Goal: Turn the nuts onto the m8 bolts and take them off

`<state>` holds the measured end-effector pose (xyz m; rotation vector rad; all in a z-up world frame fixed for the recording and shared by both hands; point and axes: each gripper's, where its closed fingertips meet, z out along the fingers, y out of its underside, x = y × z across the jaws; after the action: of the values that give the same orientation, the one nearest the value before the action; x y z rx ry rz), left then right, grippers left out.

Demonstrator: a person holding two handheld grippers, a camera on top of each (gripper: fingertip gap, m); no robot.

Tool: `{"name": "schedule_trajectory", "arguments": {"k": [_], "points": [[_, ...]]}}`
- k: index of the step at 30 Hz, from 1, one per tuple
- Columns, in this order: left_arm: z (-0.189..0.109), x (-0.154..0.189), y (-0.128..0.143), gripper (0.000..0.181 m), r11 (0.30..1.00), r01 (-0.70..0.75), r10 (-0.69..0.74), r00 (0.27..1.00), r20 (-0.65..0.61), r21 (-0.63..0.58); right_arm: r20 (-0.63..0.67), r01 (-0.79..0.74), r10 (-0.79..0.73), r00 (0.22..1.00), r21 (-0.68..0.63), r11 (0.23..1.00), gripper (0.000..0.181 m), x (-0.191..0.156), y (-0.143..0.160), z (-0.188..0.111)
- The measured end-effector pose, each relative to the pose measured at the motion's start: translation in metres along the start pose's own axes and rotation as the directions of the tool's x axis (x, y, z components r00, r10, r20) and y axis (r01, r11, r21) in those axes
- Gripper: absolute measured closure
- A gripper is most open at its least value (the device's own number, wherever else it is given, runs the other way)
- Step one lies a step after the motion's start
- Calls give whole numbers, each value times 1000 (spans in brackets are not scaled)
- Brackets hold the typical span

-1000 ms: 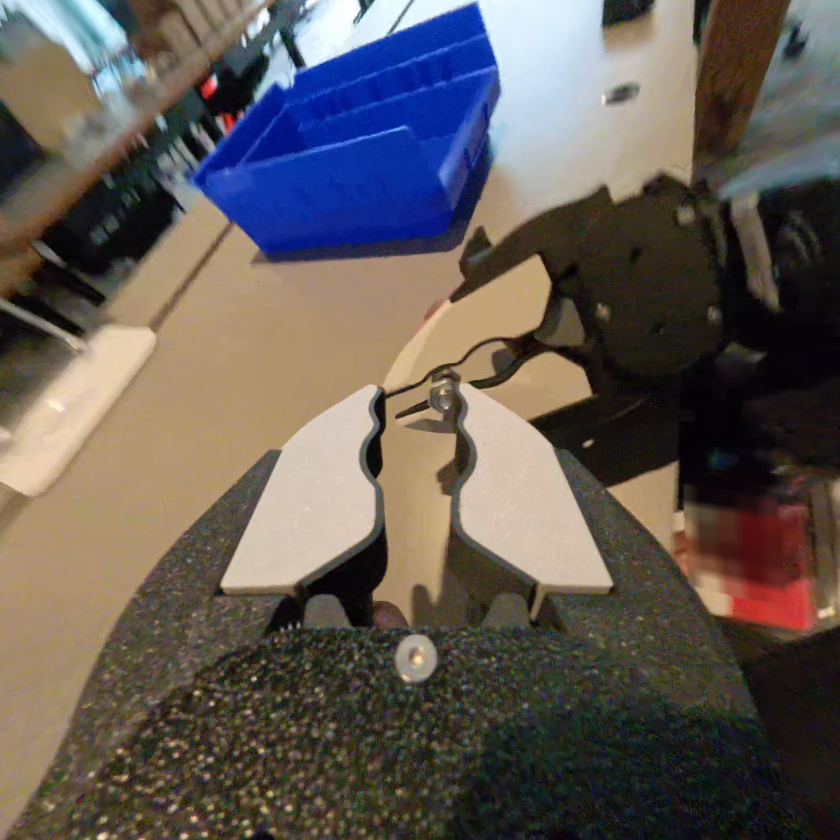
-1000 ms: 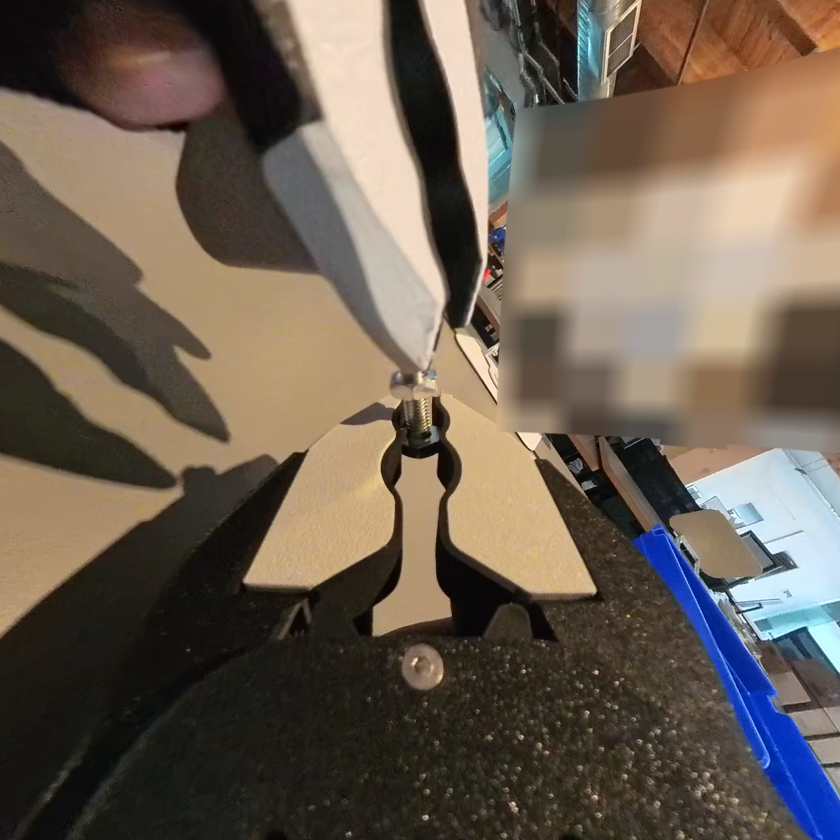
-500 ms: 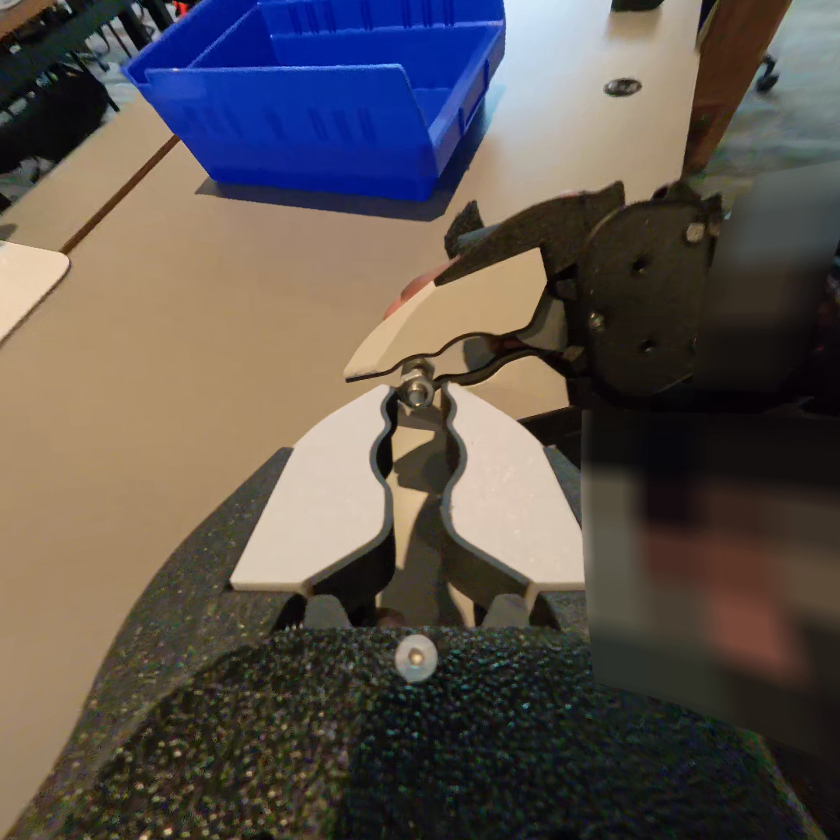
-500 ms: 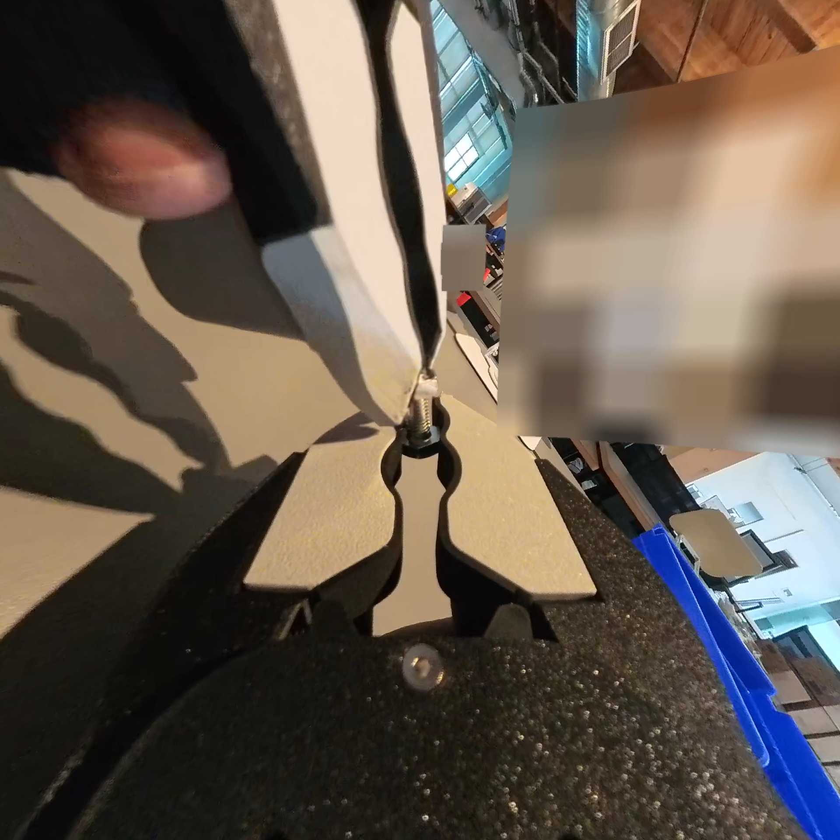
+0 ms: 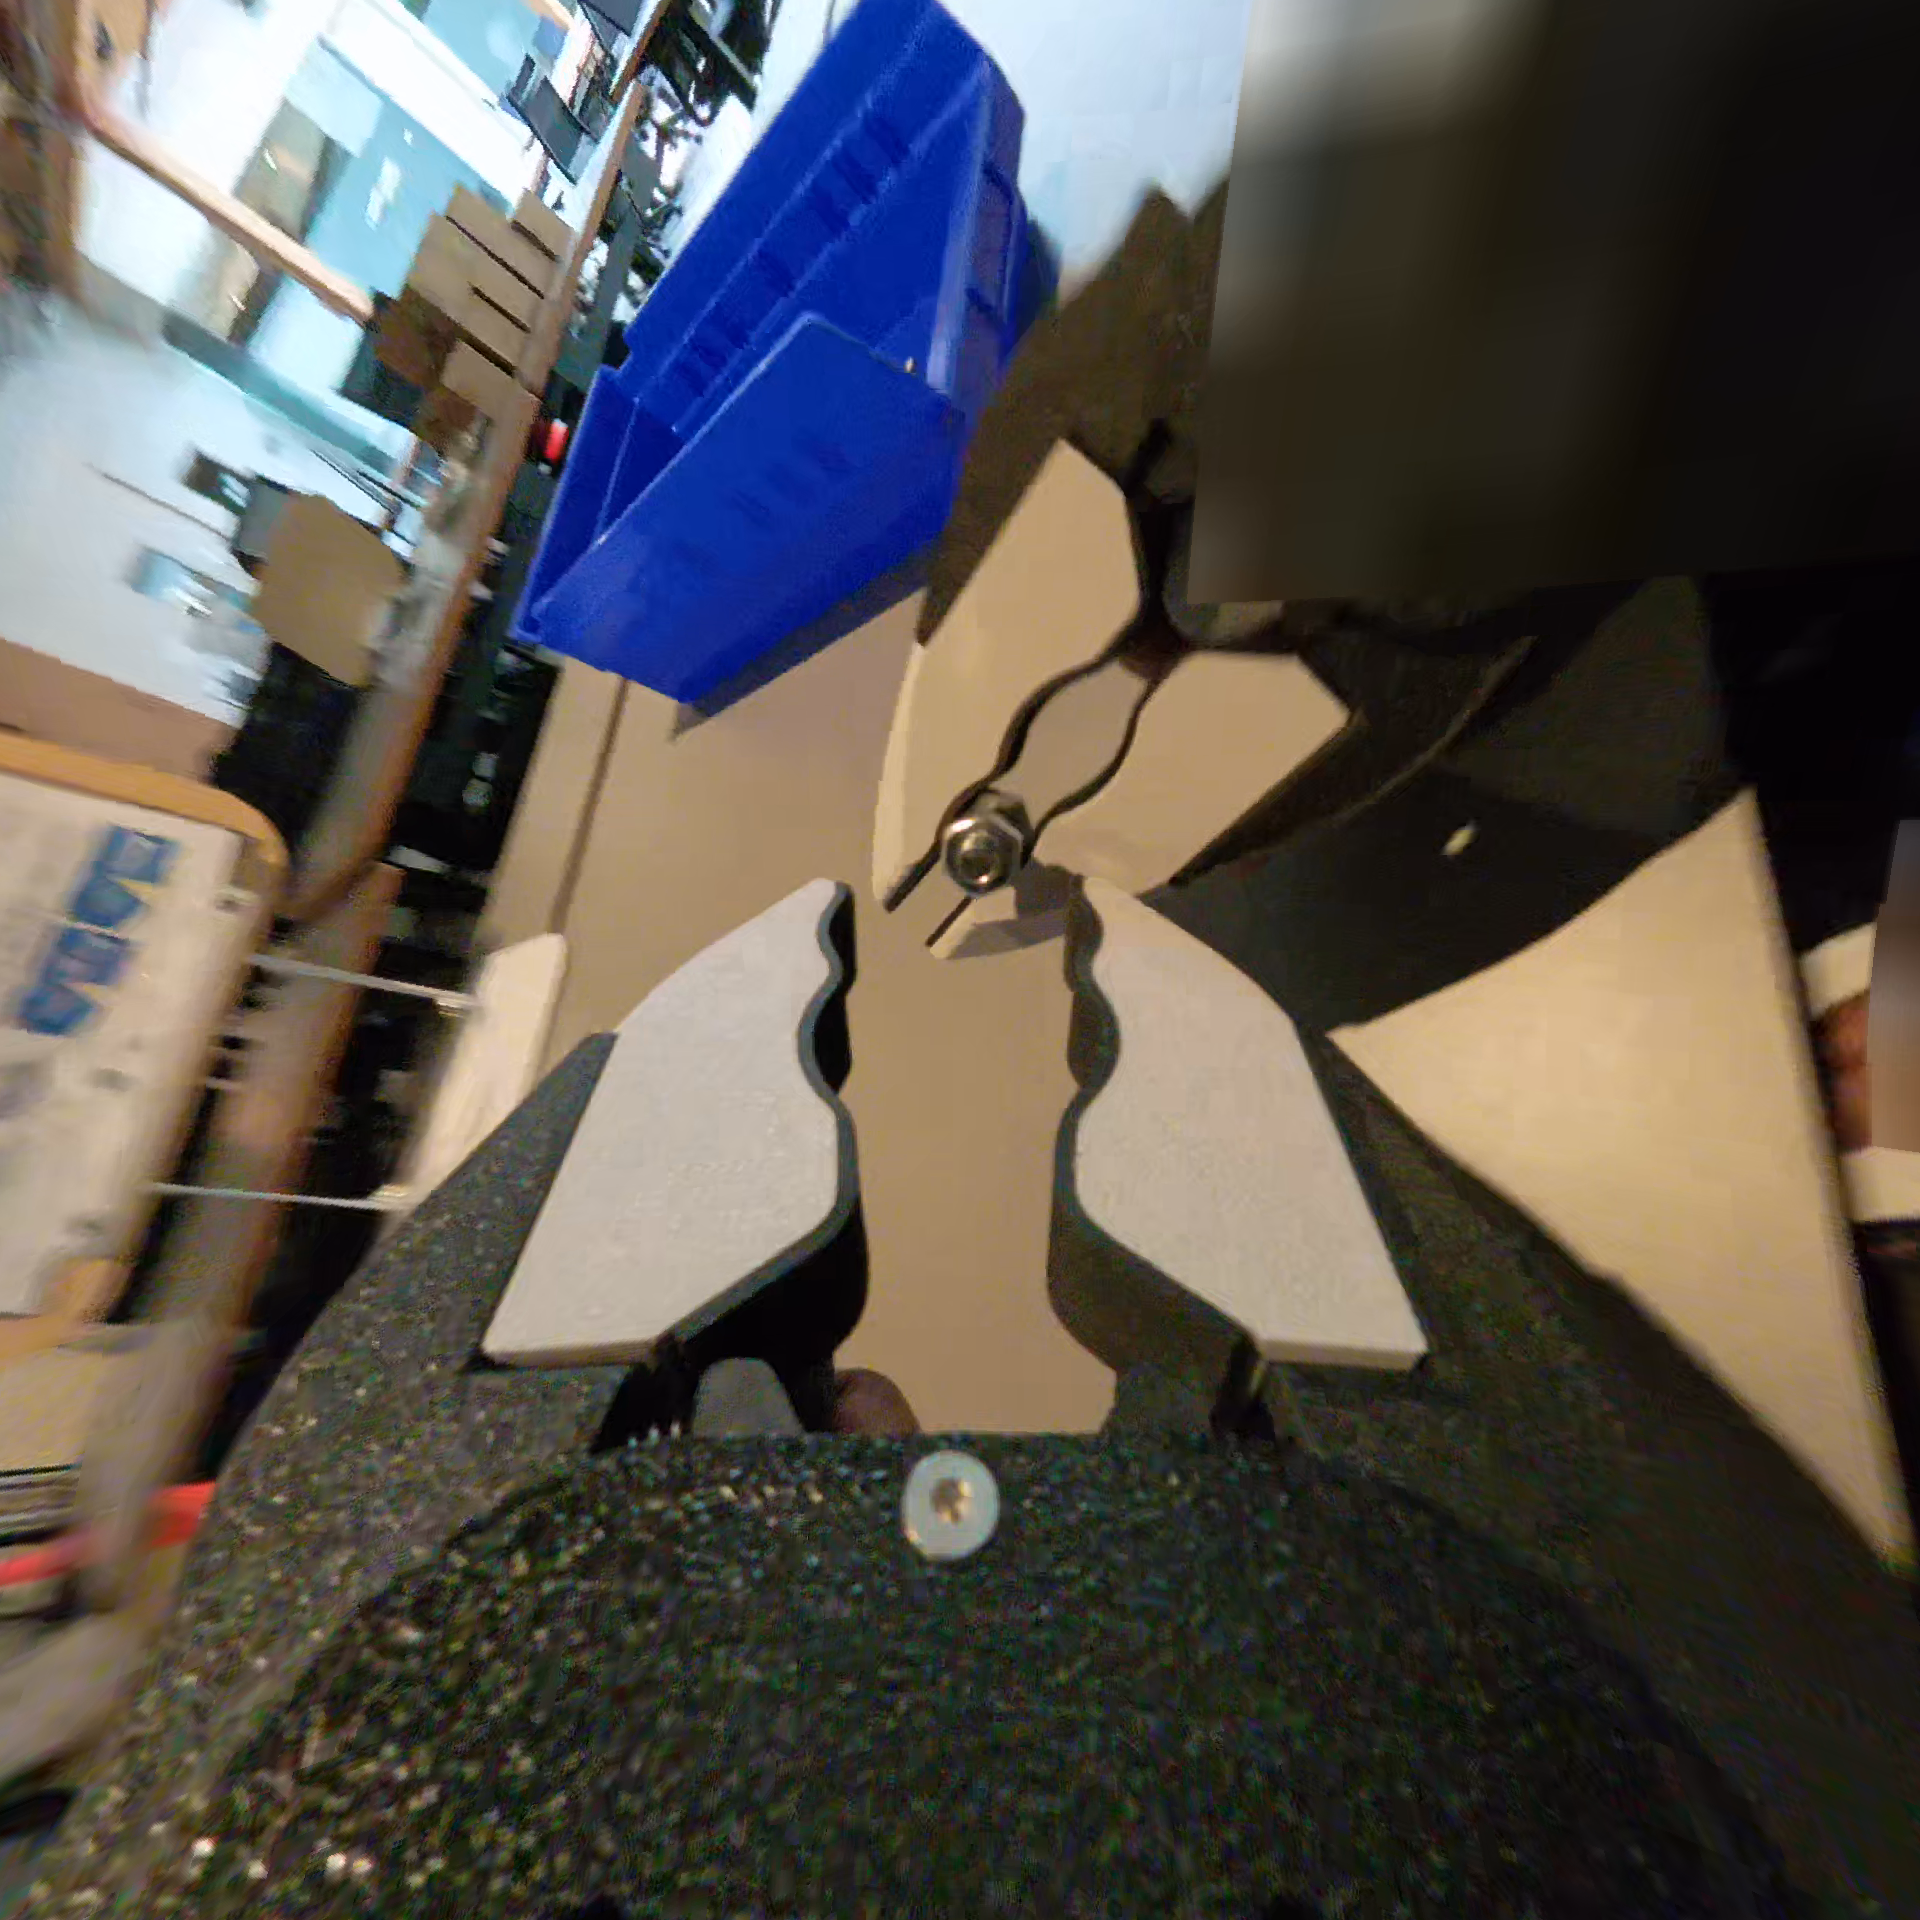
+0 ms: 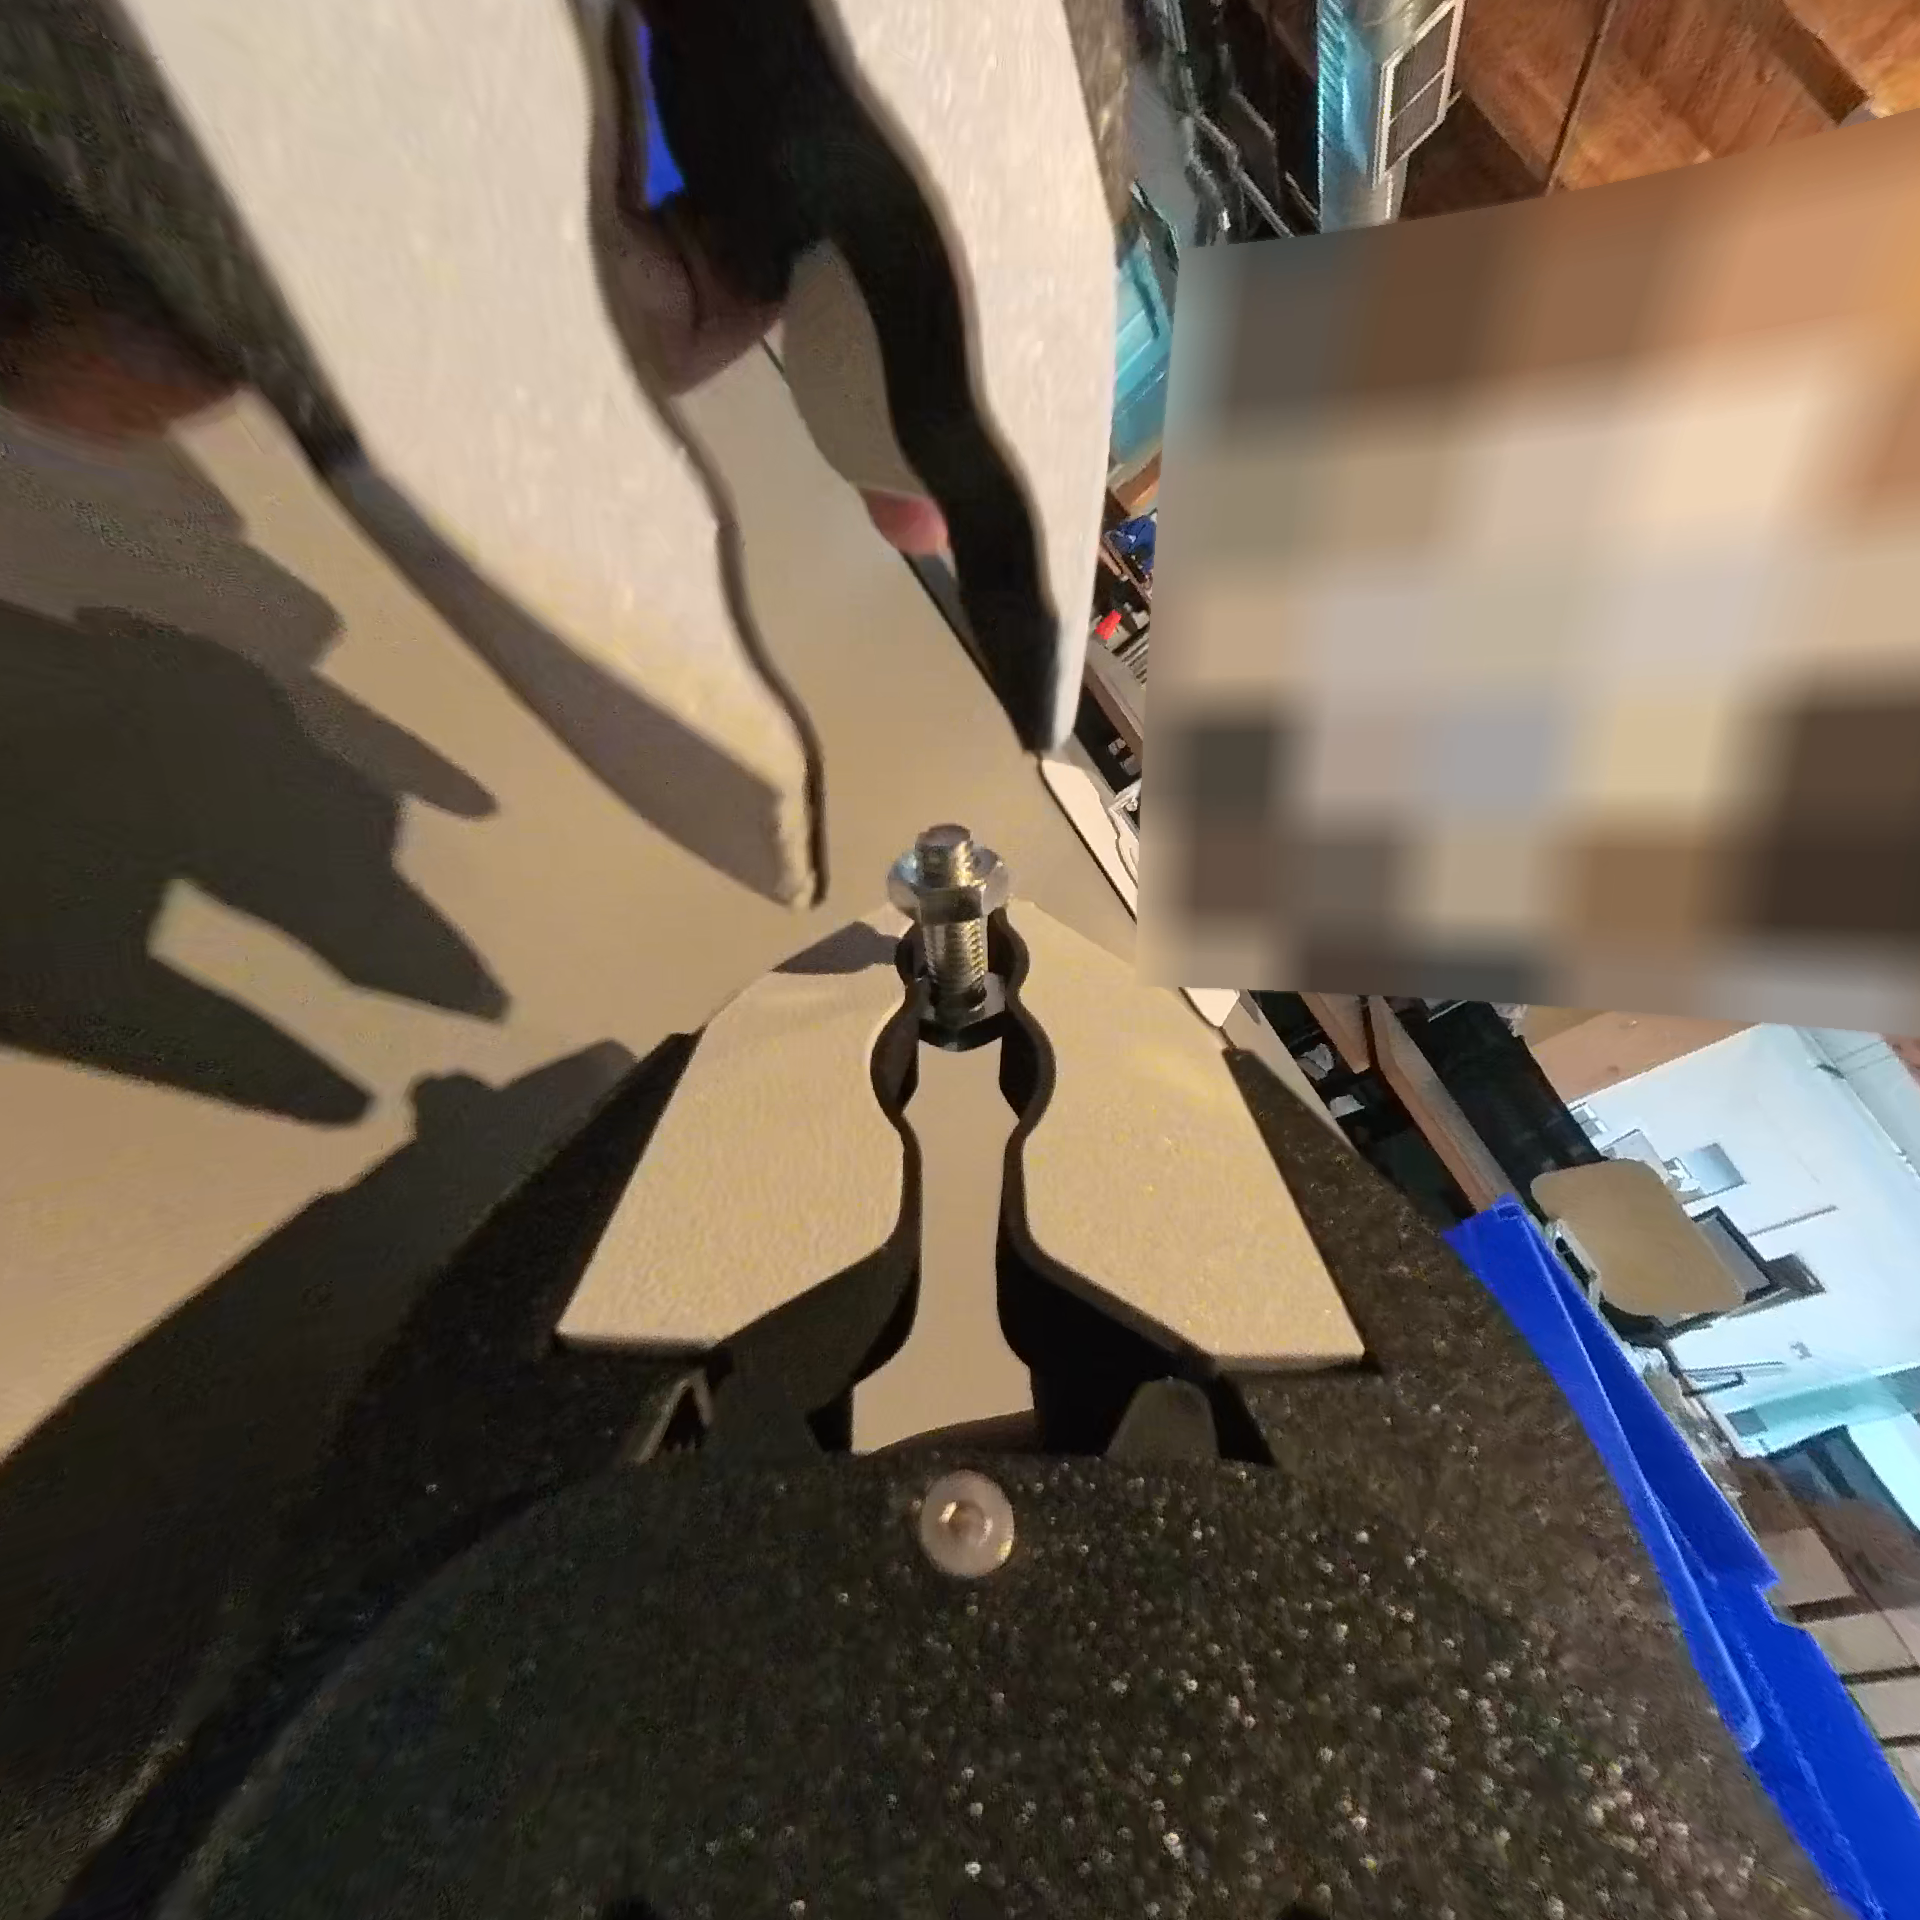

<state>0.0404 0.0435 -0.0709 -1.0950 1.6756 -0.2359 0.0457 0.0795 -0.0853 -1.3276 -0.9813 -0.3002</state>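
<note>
- The right claw [image 6: 961, 971] is clenched on the bolt [image 6: 954, 951]: its two fingertips pinch the lower end of the threaded shaft, which points straight ahead toward 12 o'clock in the right wrist view.
- A silver hex nut [image 6: 943, 881] sits on the bolt near its free end, with only a short stub of thread showing past it.
- The left claw [image 5: 961, 920] is released, its grey fingers [image 5: 717, 1122] spread wide with bare surface [image 5: 966, 1195] visible between them; it grips nothing.
- In the left wrist view the nut and the bolt's end face the camera just past the left claw's tips, at 12 o'clock, close but not touching them.
- In the right wrist view the left claw's fingers hang at 11 to 12 o'clock above the nut, apart from it.
- A blue bin [image 5: 790, 416] stands on the tan surface well beyond the claws, at 11 o'clock in the left wrist view; its edge shows at 4 o'clock in the right wrist view.
</note>
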Motion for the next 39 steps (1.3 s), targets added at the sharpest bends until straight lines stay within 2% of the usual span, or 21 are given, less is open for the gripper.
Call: {"name": "schedule_trajectory", "arguments": {"k": [2,5,10,14,17,19,21,24,27,29,33,35,37,39], "points": [[-5,-5,-5,148,970,243,-242,969,-40,22,-4,-1,1,1000,0,1000,171,1,0,0],[-3,-7,-4,155,822,569,-567,818,-93,-5,-8,8,-8,1000,0,1000,171,1,0,0],[1,5,-11,154,727,686,-675,715,-181,-1,-14,2,-2,1000,0,1000,171,2,0,0],[6,6,-8,156,738,675,-670,728,-141,-22,-14,6,-6,1000,-1,1000,171,1,0,-1],[7,7,-6,167,785,618,-617,778,-116,-27,-14,4,-4,1000,-1,1000,171,1,0,-1],[7,7,-5,167,846,533,-533,841,-89,-24,-13,6,-6,1000,-4,1000,171,1,1,0],[8,6,-5,167,915,404,-404,913,-61,-13,-14,6,-6,1000,-5,1000,171,1,1,0],[8,5,-4,167,992,127,-127,992,-3,0,-14,3,-3,1000,-7,1000,171,1,1,-1],[9,4,-2,167,978,-208,209,976,62,-20,-11,15,-15,1000,-11,1000,171,-1,2,0],[8,2,-1,166,960,-278,280,957,75,-36,-10,16,-16,1000,-8,1000,171,-1,1,0],[0,2,-13,156,996,-75,74,997,28,45,-11,0,0,1000,-3,1000,171,0,1,-1],[-5,3,-19,155,994,85,-84,996,-26,63,-10,1,-1,1000,-2,1000,171,0,1,-1],[-5,-5,-17,160,956,293,-292,956,-16,35,-10,4,-4,1000,-3,1000,171,0,1,-1],[-3,-5,-12,160,884,467,-467,883,-42,-15,-11,0,0,1000,-2,1000,171,0,1,-1]]}}
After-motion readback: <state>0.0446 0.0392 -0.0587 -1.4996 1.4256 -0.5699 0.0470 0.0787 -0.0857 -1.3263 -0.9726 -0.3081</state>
